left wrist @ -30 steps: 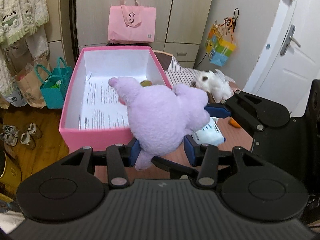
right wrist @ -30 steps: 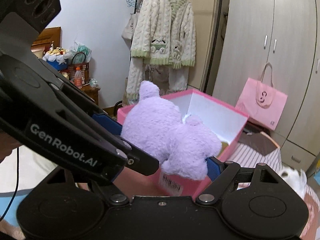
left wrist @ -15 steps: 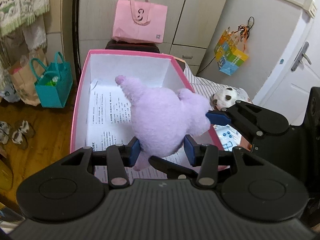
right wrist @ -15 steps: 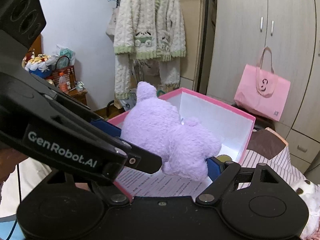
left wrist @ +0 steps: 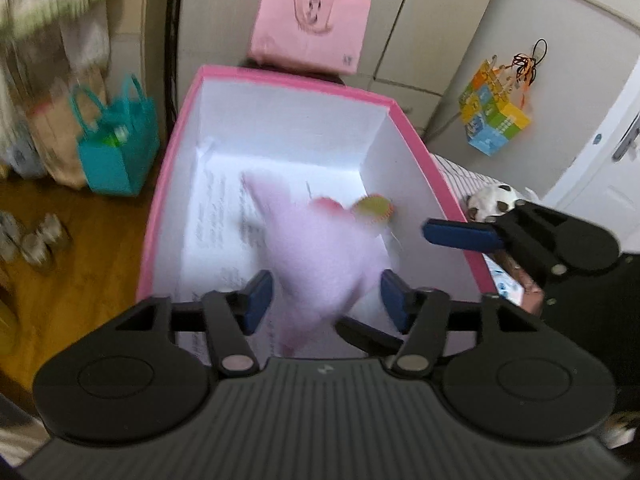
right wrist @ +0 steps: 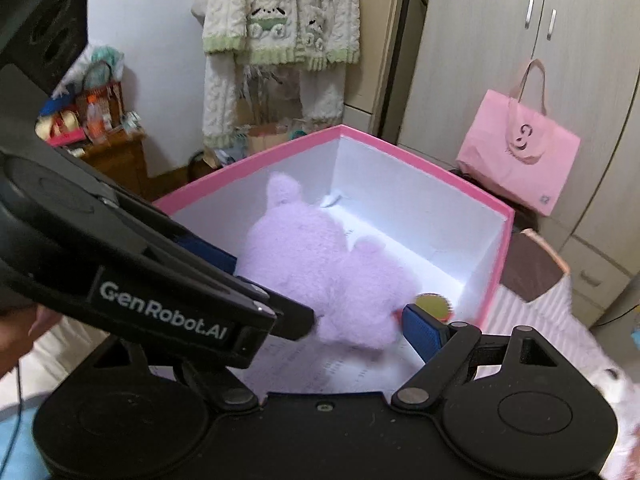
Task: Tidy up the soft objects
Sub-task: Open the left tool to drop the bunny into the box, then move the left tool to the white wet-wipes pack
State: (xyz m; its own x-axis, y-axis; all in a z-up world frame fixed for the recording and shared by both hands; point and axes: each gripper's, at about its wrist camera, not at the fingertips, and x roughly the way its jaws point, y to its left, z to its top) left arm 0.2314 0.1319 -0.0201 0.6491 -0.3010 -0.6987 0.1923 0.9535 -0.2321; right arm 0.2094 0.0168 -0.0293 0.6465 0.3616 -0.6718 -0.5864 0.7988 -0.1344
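The purple plush toy point(left wrist: 320, 264) sits low inside the pink box point(left wrist: 436, 176), over the printed paper sheet point(left wrist: 212, 236) that lines the bottom, with the left gripper point(left wrist: 324, 300) opening around its near end: the blue fingers point(left wrist: 256, 300) stand either side of it with a gap showing, so they look to have let go. The right gripper point(right wrist: 320, 300) is spread wide around the toy's other side; its one visible blue finger point(right wrist: 424, 332) lies just beside the fur, and whether it presses I cannot tell. Judging by its fluffy, slumping shape, the toy is light, squashy and unbreakable; it will deform under a pinch, so the thick body is a better hold than an ear or limb. At about one o'clock from the toy lies a small yellow-green round thing point(left wrist: 374, 209). The only clear writing is "GenRobot.AI" on the left gripper's arm, seen from the right wrist. Farther off at two o'clock a panda plush point(left wrist: 494, 200) waits on the striped bed point(left wrist: 460, 172), and at twelve o'clock hangs a pink bag point(left wrist: 310, 36) with a curly logo.
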